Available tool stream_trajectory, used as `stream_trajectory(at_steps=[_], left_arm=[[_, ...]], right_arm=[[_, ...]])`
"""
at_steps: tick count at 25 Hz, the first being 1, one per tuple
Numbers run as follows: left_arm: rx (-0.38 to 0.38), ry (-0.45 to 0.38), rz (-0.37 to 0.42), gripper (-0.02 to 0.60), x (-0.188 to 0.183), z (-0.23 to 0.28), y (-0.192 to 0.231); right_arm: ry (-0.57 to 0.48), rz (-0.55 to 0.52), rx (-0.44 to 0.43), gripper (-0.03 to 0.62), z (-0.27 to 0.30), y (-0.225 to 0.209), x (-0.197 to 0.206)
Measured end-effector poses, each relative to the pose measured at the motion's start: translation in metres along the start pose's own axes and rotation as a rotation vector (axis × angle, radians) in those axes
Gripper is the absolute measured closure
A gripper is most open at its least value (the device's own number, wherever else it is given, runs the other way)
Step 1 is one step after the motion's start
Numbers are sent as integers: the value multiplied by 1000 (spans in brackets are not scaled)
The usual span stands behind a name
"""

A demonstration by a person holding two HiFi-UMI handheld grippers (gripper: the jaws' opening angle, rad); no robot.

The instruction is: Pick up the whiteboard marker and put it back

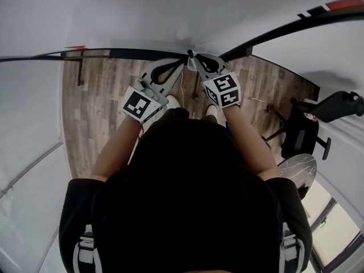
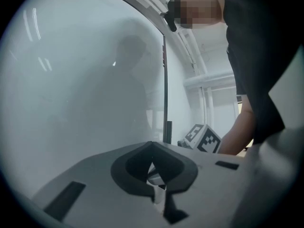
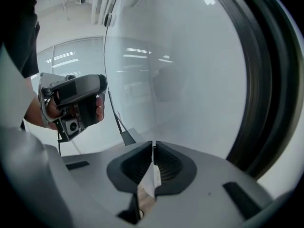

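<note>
No whiteboard marker shows in any view. In the head view both grippers are held up side by side against a white whiteboard (image 1: 170, 10), close to its black lower edge (image 1: 142, 54). The left gripper (image 1: 181, 63) has its jaws closed tip to tip, and so does the right gripper (image 1: 193, 54). In the left gripper view the left gripper (image 2: 152, 144) is shut with nothing between its pads, facing the whiteboard (image 2: 71, 80). The right gripper (image 3: 153, 144) is likewise shut and empty in front of the whiteboard (image 3: 180, 70). The person's body hides what lies below the hands.
A wood floor (image 1: 96, 101) lies under the board. A black office chair (image 1: 307, 129) stands at the right. A white panel (image 1: 28, 124) rises at the left. The right gripper's marker cube (image 2: 202, 137) and the hand-held left gripper (image 3: 76, 103) each show in the other's view.
</note>
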State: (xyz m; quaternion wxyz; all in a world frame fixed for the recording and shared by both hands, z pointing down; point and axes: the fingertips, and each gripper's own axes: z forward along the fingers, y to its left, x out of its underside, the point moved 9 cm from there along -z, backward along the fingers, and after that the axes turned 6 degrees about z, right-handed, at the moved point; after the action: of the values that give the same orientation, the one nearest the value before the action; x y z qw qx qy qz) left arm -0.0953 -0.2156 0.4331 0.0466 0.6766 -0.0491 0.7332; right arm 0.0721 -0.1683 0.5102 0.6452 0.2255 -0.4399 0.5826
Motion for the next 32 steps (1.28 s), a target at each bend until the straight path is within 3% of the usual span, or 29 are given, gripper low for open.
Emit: stream_trajectory(at_steps=[15, 32], left_arm=[[61, 4, -29, 578, 12, -1, 26], [78, 12, -38, 578, 14, -2, 28]], right_arm=[[118, -1, 87, 510, 35, -1, 15], [158, -22, 109, 523, 46, -1, 21]])
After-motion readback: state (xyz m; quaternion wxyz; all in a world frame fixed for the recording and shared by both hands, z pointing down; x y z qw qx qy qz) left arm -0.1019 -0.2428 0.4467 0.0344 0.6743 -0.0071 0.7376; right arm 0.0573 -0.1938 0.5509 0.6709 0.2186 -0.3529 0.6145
